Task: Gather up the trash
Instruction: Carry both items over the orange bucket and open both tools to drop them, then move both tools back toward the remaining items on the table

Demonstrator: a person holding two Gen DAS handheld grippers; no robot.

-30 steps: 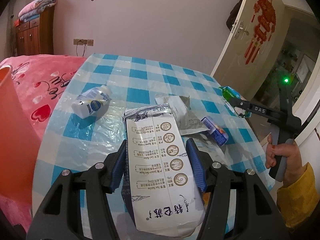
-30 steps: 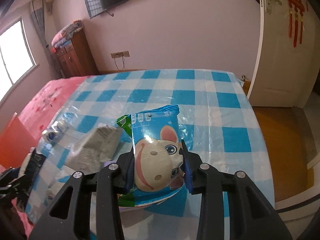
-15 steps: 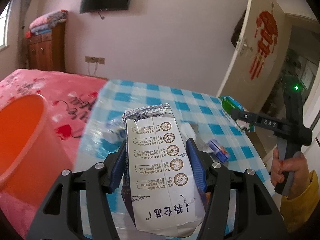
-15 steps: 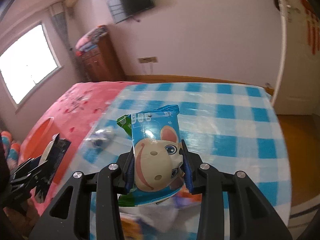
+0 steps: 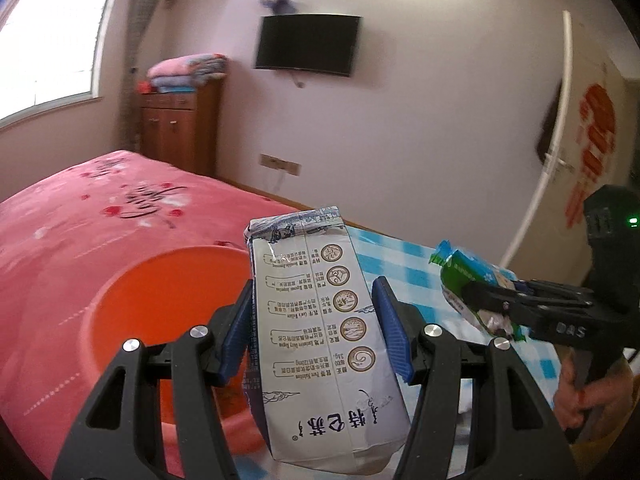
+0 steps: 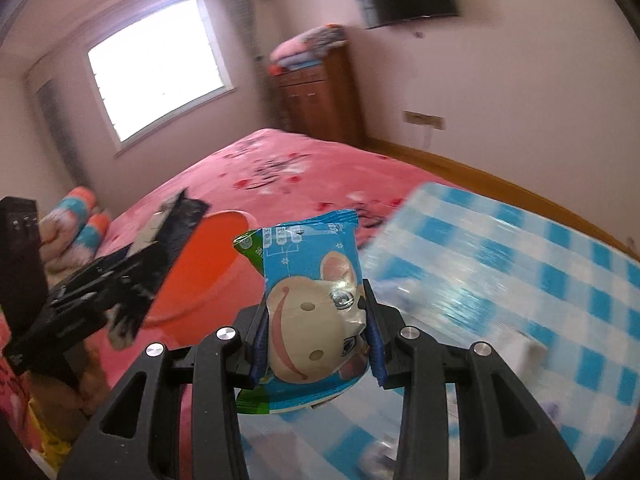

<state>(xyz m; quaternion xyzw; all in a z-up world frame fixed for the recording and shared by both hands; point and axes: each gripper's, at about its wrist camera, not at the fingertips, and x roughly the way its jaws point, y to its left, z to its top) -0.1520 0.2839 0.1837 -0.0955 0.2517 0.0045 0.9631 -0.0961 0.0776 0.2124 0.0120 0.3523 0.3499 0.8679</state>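
My left gripper is shut on a white milk carton with printed round emblems, held upright in the air. Just behind and left of it opens an orange bucket. My right gripper is shut on a blue snack packet with a cartoon mouse face. In the right wrist view the orange bucket lies ahead to the left, and the left gripper hangs over its near rim with the carton. In the left wrist view the right gripper and its packet show at the right, a hand below them.
A table with a blue-and-white checked cloth lies at the right, with blurred litter on it. A bed with a pink cover stretches behind the bucket. A wooden cabinet and a wall television stand at the back.
Both grippers have swung left and risen away from the table toward the orange bucket, each still holding its item. The bucket now fills the lower left; the table litter has dropped out of view.
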